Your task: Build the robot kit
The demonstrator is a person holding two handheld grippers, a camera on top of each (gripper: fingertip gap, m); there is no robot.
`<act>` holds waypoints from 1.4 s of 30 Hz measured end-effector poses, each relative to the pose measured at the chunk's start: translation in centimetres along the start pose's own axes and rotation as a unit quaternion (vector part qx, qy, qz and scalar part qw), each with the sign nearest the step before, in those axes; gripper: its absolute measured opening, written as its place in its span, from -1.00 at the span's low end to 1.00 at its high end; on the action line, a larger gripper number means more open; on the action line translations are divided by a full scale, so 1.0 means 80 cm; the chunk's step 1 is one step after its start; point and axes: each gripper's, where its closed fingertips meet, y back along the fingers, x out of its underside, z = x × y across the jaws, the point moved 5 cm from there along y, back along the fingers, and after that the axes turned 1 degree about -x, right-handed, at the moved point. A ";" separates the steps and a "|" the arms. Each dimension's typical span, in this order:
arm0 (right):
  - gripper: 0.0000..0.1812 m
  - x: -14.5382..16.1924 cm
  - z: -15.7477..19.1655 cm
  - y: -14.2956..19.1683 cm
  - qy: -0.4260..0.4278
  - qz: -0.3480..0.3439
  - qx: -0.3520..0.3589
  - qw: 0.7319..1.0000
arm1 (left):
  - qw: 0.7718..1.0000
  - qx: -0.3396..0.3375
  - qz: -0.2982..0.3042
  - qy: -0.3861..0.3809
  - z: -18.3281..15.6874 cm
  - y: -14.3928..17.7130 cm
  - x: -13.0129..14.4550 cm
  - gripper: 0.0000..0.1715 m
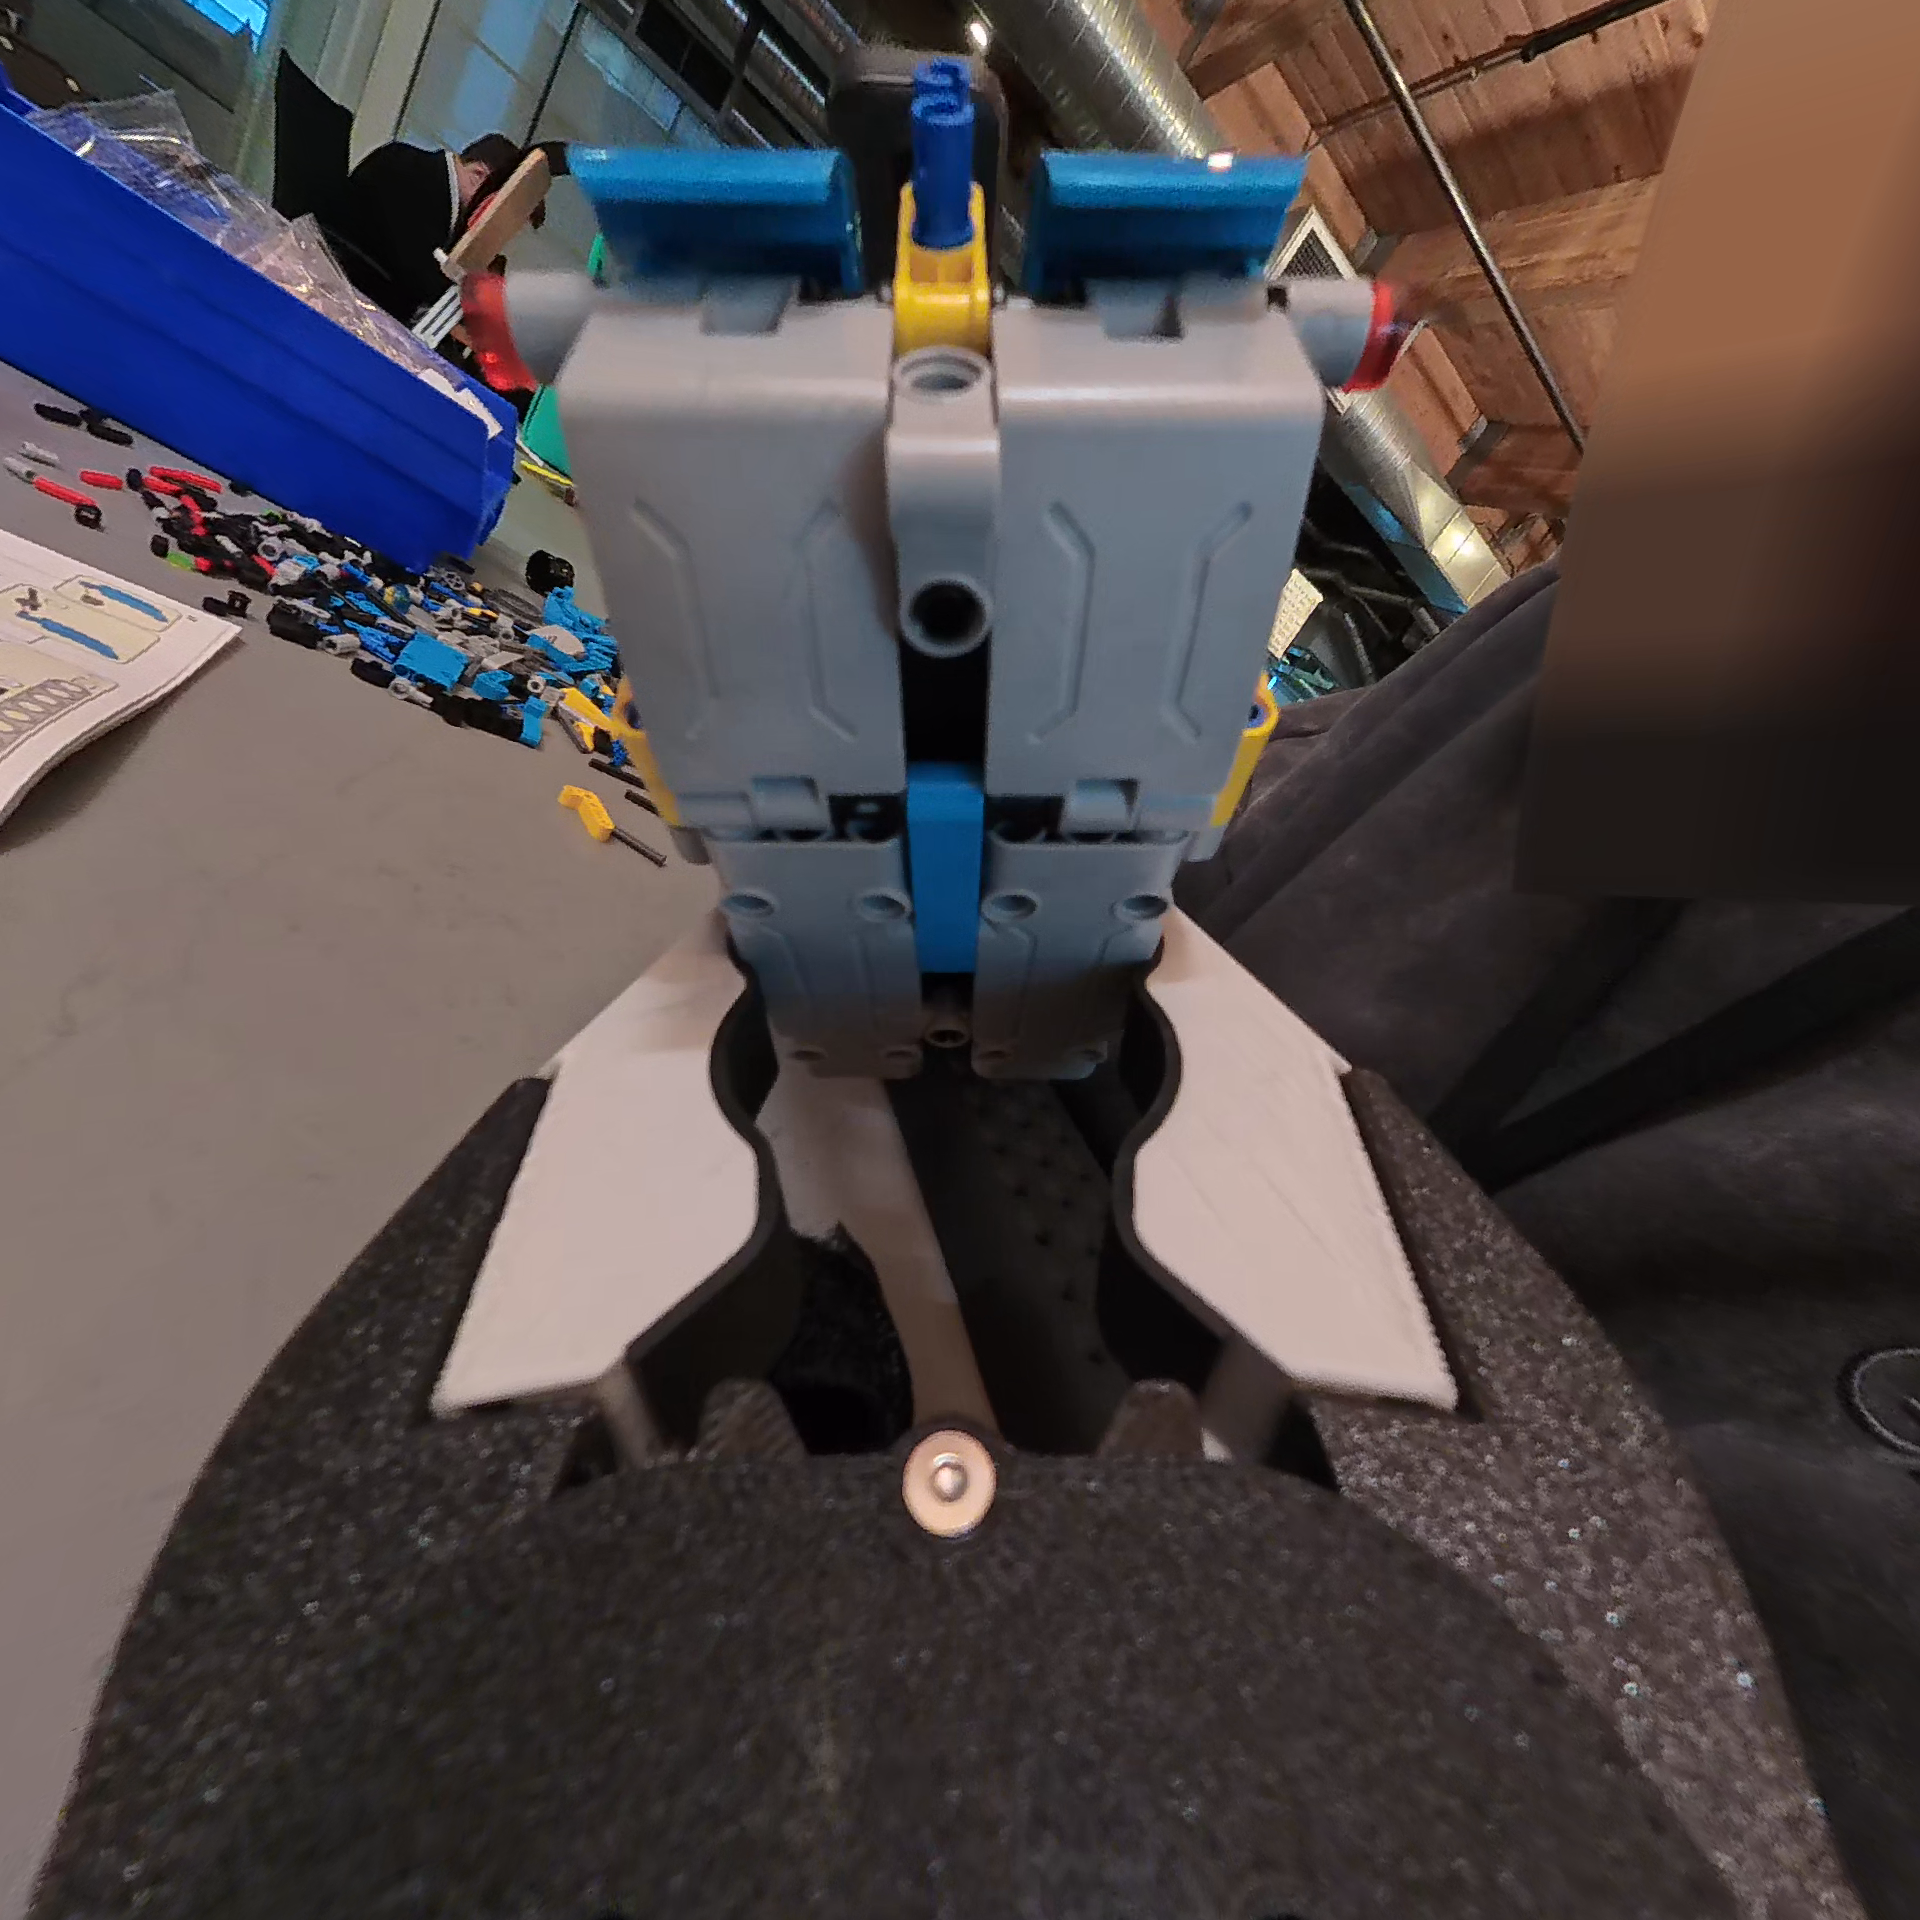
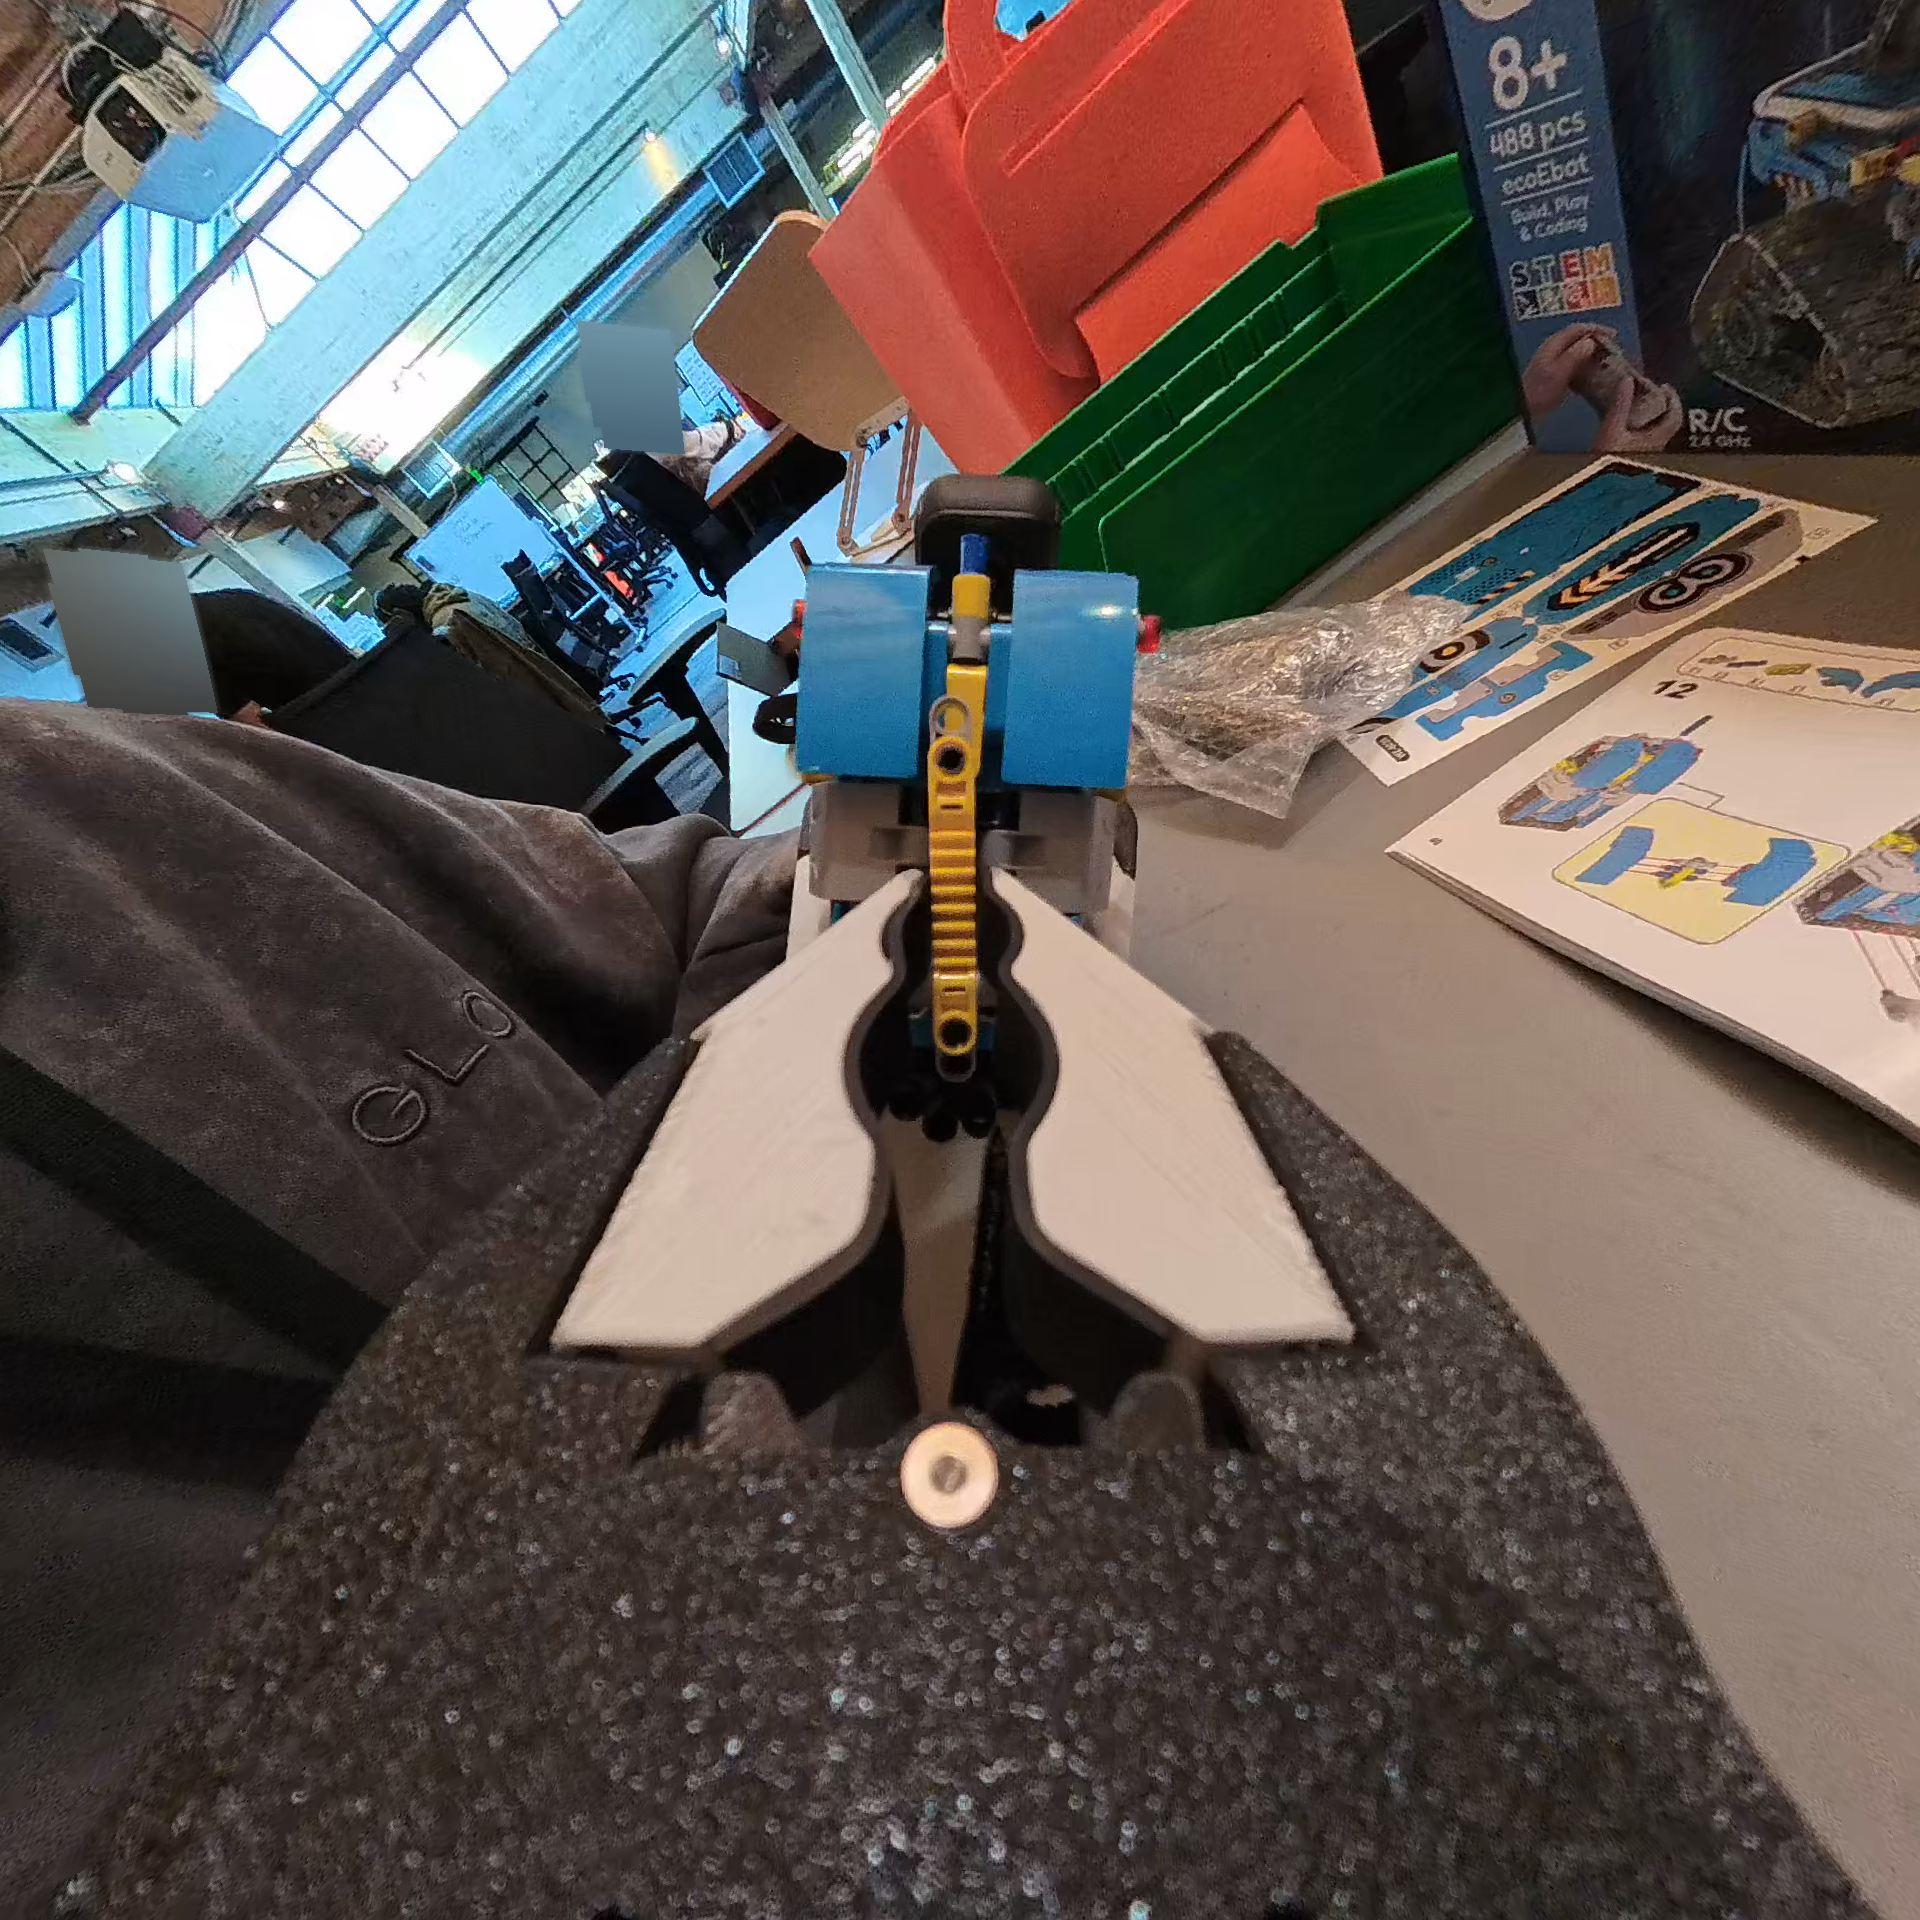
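While you hold the brick-built model (image 1: 940, 582) up off the table (image 1: 260, 987), both grippers are on it from opposite ends.

Item 1, left gripper (image 1: 943, 1023): jaws clenched on the model's narrow grey end, either side of a blue centre strip. Grey panels fill this view; blue curved panels and a yellow connector with a blue pin stand at the far end.

Item 2, right gripper (image 2: 951, 935): jaws drawn in around a yellow toothed rack (image 2: 953, 904) that runs down the model's middle. The gap is narrow, but you cannot tell whether the pads press the rack or the grey body beside it.

Handling note, as a judgement: keep the left grip square on the grey end and steady, and keep the right jaws in line with the rack so thin parts are not levered sideways.

Left view only: loose small parts (image 1: 447, 634) heaped on the table, a blue bin (image 1: 229, 343) and an instruction booklet (image 1: 73, 655).

Right view only: green bin (image 2: 1278, 436), orange foam piece (image 2: 1101, 208), product box (image 2: 1683, 218), sticker sheet (image 2: 1590, 592), open instruction booklet (image 2: 1714, 852), crumpled clear bag (image 2: 1278, 675), your grey sleeve (image 2: 312, 987).
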 end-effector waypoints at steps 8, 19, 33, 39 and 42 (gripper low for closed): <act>-0.93 0.002 -0.004 -0.002 0.001 -0.005 0.012 1.000 | 1.000 -0.004 0.001 0.009 0.004 0.002 0.000 -0.24; -0.92 0.009 0.000 -0.004 -0.030 0.015 0.017 0.999 | 1.000 0.010 0.021 0.015 0.002 0.000 0.008 -0.25; -0.92 0.009 -0.013 -0.008 0.008 0.018 0.085 0.996 | 0.999 -0.015 0.018 0.045 0.016 0.001 0.010 -0.25; -0.92 0.002 -0.007 -0.007 -0.039 -0.004 0.032 0.999 | 0.999 0.017 0.000 0.043 0.006 0.000 0.003 -0.24; -0.92 -0.004 -0.002 -0.006 -0.018 -0.003 0.056 0.998 | 0.998 0.026 -0.013 0.051 0.005 0.001 -0.003 -0.24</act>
